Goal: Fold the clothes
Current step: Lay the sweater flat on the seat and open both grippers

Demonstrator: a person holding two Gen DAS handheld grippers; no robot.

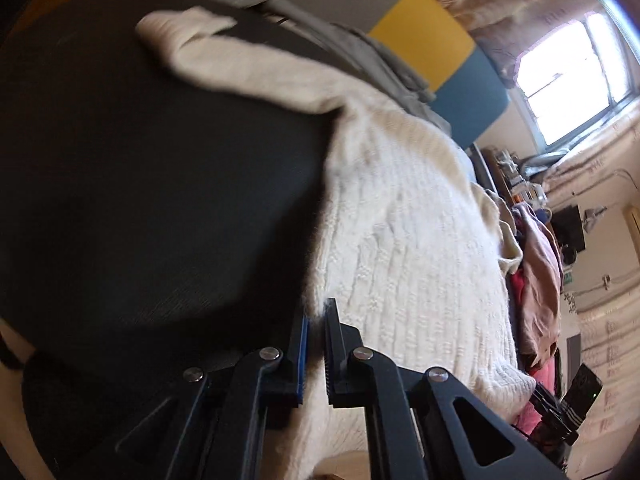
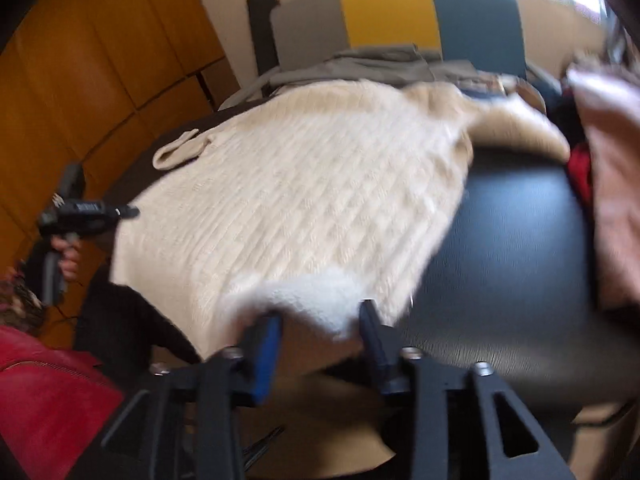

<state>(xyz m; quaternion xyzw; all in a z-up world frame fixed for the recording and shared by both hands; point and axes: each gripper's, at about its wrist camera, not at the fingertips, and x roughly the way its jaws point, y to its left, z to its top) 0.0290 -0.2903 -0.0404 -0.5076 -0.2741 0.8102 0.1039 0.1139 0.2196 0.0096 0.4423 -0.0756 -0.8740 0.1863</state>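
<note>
Left wrist view, left claw [image 1: 316, 320] pinching cream sweater [image 1: 400, 240] hem, right claw [image 2: 320, 316] wide around hem

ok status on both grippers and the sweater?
Left gripper shut on cream sweater hem. Right gripper open, hem corner between fingers. Sweater spread flat on black table. Pink clothes pile at table's right edge.

Daylight floods in from a blown-out window [image 1: 576, 80] in the left wrist view, glaring white. The dark tabletop [image 2: 516, 236] carries a soft bluish sheen. Both views are motion-blurred, the right more so, with heavy fisheye bending and dark corners.
</note>
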